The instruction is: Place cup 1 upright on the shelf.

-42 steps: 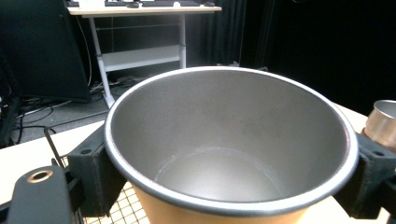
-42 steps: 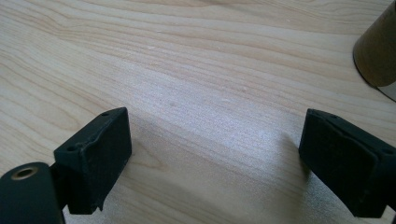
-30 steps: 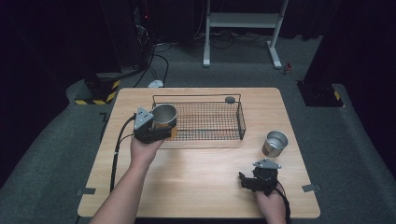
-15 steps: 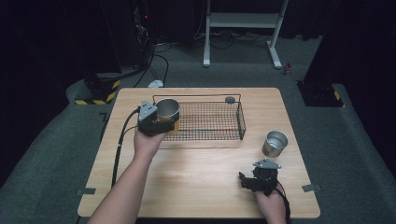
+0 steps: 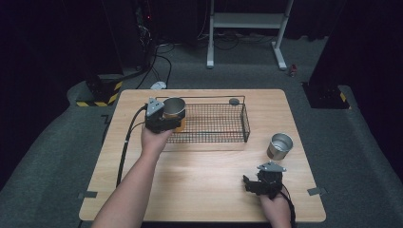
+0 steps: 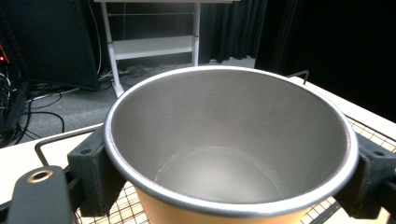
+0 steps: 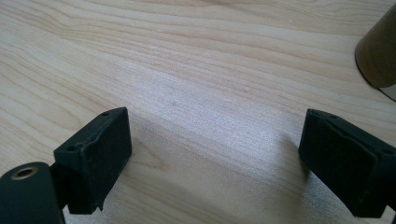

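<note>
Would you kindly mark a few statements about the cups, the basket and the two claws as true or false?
1. The left claw is shut on a cup. True.
2. That held cup is full of liquid. False: it is empty inside.
3. The right claw grips the second cup. False: its jaws stand open over bare table.
4. The held cup is at the wire basket's left end. True.

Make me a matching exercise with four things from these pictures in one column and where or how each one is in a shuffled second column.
1. left claw
2. right claw
3. loose metal cup
4. wire basket

a. stands on bare table, right of the basket
b. open, low over the wood
c. shut on a metal cup
d. sits mid-table at the far side

Pairs: 1-c, 2-b, 3-a, 4-d
</note>
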Motion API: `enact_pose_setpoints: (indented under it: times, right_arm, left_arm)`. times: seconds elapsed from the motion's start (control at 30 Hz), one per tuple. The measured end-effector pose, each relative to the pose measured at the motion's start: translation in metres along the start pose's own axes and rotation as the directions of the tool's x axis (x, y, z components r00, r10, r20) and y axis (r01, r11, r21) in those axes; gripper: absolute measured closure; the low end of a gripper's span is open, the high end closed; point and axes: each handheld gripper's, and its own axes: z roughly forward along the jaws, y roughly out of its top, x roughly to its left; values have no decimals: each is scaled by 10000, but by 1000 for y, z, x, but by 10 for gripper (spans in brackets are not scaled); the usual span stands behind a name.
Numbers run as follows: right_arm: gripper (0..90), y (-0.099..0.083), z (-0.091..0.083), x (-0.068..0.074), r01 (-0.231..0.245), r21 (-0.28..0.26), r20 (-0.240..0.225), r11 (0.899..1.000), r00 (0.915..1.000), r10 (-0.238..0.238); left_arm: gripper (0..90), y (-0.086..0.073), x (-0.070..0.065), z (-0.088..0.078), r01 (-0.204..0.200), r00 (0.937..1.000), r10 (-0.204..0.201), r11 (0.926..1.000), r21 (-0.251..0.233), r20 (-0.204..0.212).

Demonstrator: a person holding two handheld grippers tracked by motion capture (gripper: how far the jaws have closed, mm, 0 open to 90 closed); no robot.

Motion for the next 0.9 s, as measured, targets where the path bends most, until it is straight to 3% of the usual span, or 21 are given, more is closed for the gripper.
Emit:
enact_pose_setpoints:
  times: [0.3, 0.5, 0.9]
  right_arm:
    - [92, 0, 0, 0, 0, 1, 1, 10000, 10000, 0]
    - [92, 0, 0, 0, 58, 9, -72, 10000, 10000, -58]
    - [92, 0, 0, 0, 54, 9, -74, 10000, 10000, -54]
  left_arm:
    - [134, -4, 4, 11, 345, 9994, -344, 9993, 128, -62]
    - [134, -11, 6, 21, 394, 9992, -390, 9978, 524, -94]
    - [134, -20, 5, 34, 432, 9988, -412, 9961, 767, -276]
